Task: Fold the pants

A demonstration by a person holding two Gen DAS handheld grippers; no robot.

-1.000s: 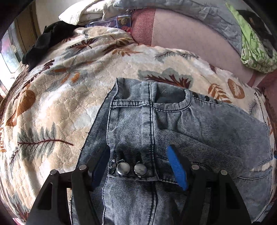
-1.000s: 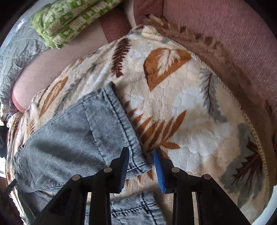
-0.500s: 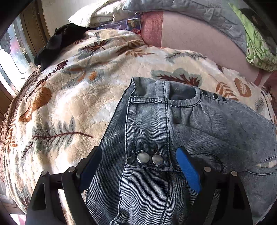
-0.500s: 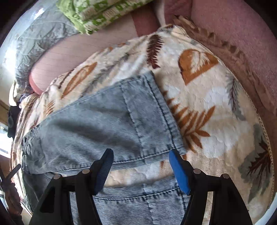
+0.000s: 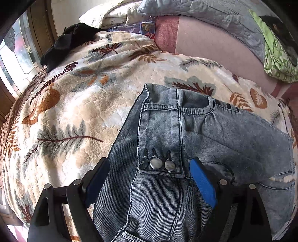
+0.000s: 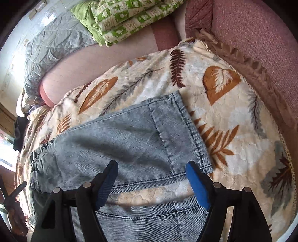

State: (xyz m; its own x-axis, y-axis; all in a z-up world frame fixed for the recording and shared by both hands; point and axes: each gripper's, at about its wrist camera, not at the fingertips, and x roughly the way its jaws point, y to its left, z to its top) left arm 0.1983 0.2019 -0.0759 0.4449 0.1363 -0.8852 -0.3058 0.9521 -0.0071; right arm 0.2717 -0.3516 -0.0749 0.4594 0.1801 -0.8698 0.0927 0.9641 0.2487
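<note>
Washed grey-blue denim pants lie on a leaf-print blanket. In the left wrist view the waistband with two metal buttons sits between my fingers. My left gripper is open and empty just above it. In the right wrist view the pants show both legs, the far leg's hem lying flat and the near leg below it. My right gripper is open and empty above the gap between the two legs.
A pink sofa back rises behind the blanket. A green patterned quilt and a grey quilt lie on it. A black garment sits at the blanket's far left, near a window.
Both grippers have opened wider and pulled back and up from the pants. The right gripper let go of the leg hem, which now lies flat on the blanket.
</note>
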